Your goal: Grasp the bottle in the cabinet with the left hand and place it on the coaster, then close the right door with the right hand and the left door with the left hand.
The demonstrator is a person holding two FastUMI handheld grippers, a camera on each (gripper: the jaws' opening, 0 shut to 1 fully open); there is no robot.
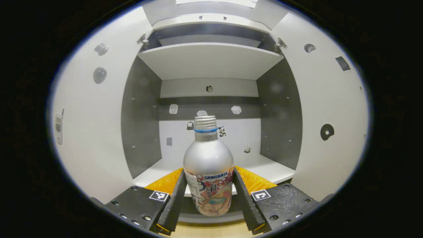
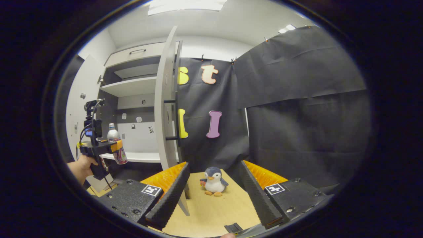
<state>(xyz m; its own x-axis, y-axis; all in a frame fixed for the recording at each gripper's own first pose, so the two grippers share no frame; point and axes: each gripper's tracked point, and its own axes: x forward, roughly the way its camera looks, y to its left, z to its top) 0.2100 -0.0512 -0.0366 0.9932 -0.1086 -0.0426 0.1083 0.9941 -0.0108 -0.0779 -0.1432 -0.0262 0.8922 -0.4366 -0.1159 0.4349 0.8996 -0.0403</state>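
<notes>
"SANGARIA" bottle (image 1: 208,172) between left tongs (image 1: 209,201)

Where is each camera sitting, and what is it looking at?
Left gripper view: rides on the left gripper, facing straight into the open cabinet; its two fingers clamp the bottle.
Right gripper view: rides on the right gripper, standing to the side, facing the black cloth wall and a toy penguin on the wooden table; its own fingers are spread apart.
Shared: both show the cabinet and the bottle; the right gripper view also shows the left gripper held by a hand.
</notes>
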